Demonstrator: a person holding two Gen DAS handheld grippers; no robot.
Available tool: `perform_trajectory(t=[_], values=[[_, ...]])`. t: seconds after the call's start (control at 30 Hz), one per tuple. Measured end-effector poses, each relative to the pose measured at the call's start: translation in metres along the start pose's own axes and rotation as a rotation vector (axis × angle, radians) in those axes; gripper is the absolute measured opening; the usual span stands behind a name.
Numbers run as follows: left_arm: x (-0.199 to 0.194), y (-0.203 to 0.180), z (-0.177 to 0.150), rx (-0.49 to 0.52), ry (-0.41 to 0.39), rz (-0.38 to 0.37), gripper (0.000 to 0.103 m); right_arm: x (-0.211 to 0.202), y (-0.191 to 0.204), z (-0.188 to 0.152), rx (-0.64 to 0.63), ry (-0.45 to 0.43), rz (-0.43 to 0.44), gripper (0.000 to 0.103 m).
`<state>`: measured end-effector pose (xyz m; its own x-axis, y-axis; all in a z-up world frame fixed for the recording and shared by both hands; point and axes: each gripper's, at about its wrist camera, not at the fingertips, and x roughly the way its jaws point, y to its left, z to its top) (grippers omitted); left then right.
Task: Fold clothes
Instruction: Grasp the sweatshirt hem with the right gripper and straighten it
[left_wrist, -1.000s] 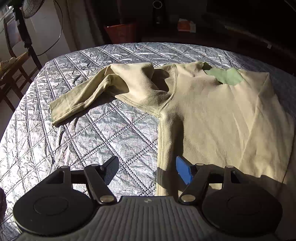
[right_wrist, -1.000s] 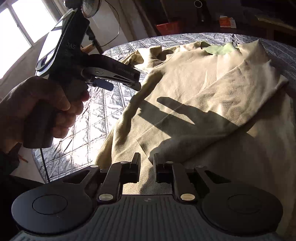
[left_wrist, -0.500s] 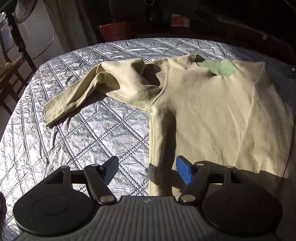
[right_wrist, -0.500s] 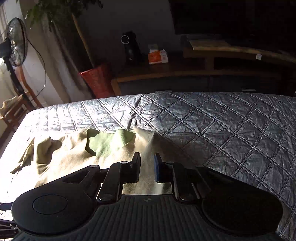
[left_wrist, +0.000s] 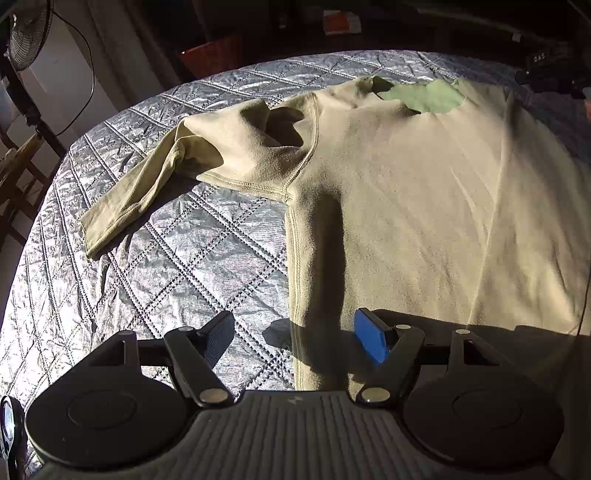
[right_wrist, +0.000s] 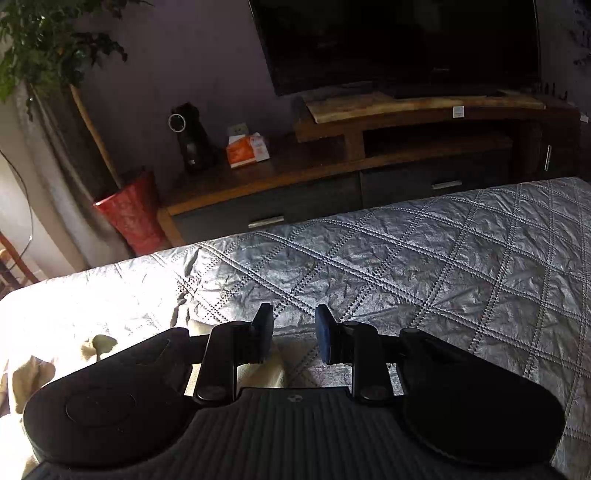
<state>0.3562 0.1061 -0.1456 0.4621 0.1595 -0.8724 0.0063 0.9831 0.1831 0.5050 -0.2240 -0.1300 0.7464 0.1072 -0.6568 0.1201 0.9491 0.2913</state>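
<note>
A beige long-sleeved sweater (left_wrist: 406, 206) lies flat on the silver quilted bedspread (left_wrist: 166, 266), green inner collar (left_wrist: 424, 98) at the far side. Its left sleeve (left_wrist: 125, 199) stretches out to the left, bunched at the shoulder. My left gripper (left_wrist: 293, 330) is open low over the near hem, the sweater's side seam running between its fingers. My right gripper (right_wrist: 294, 326) hovers at the sweater's far right corner, fingers a narrow gap apart with nothing between them. A strip of sweater (right_wrist: 258, 373) shows under it. The right gripper's body (left_wrist: 546, 70) appears in the left wrist view.
Beyond the bed stand a dark wooden TV cabinet (right_wrist: 369, 173) with a television (right_wrist: 399, 40), a red plant pot (right_wrist: 133, 210) and a black speaker (right_wrist: 192, 136). A fan (left_wrist: 26, 33) and a wooden chair (left_wrist: 18, 173) stand left of the bed. Bare quilt (right_wrist: 461, 266) extends right.
My right gripper swung from above the sweater's middle to its far right corner and now faces the TV cabinet; its fingers parted slightly. My left gripper edged closer to the side seam, still open.
</note>
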Motion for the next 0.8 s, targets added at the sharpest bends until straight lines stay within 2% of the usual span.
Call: perform_trajectory(t=[0.07,0.17,0.2,0.23,0.27,0.3,0.33,0.37,0.4,0.47,0.57,0.6,0.67,0.73,0.8], values=[[0.0,-0.001,0.0,0.005,-0.002,0.006,0.069,-0.013,-0.004,-0.019,-0.026,0.06,0.033,0.033],[0.0,-0.002,-0.001,0.011,-0.006,0.015,0.071,-0.016,0.003,-0.045,-0.205,0.117,-0.036,0.033],[0.0,-0.002,-0.001,0.013,-0.007,0.018,0.071,-0.012,0.007,-0.051,-0.284,0.119,-0.076,0.037],[0.0,-0.003,-0.001,0.014,-0.008,0.021,0.072,-0.013,0.008,-0.054,-0.347,0.096,-0.125,0.054],[0.0,-0.004,-0.002,0.022,-0.011,0.028,0.073,-0.015,0.008,-0.056,-0.402,0.065,-0.186,0.056],[0.0,-0.005,-0.002,0.031,-0.015,0.037,0.074,-0.017,0.008,-0.056,-0.442,0.044,-0.244,0.048],[0.0,-0.006,-0.002,0.04,-0.019,0.046,0.077,-0.024,0.005,-0.054,-0.439,0.024,-0.271,0.034],[0.0,-0.005,-0.002,0.038,-0.018,0.047,0.077,-0.034,0.0,-0.05,-0.411,-0.001,-0.276,0.034],[0.0,-0.004,-0.001,0.032,-0.016,0.045,0.077,-0.045,-0.002,-0.05,-0.388,-0.023,-0.269,0.035],[0.001,-0.003,0.001,0.021,-0.012,0.041,0.077,-0.063,0.002,-0.06,-0.426,-0.023,-0.217,0.036],[0.001,-0.004,0.0,0.029,-0.016,0.045,0.076,-0.075,0.003,-0.072,-0.377,0.016,-0.069,0.034],[0.001,-0.004,-0.001,0.032,-0.017,0.046,0.076,-0.078,-0.001,-0.072,-0.34,0.015,-0.059,0.036],[0.001,-0.004,-0.001,0.029,-0.018,0.045,0.077,-0.083,-0.007,-0.072,-0.306,-0.008,-0.104,0.045],[0.001,-0.004,-0.001,0.025,-0.018,0.044,0.078,-0.085,-0.011,-0.073,-0.303,-0.02,-0.118,0.044],[0.001,-0.003,-0.001,0.022,-0.016,0.042,0.077,-0.08,-0.009,-0.076,-0.337,0.02,-0.114,0.036]])
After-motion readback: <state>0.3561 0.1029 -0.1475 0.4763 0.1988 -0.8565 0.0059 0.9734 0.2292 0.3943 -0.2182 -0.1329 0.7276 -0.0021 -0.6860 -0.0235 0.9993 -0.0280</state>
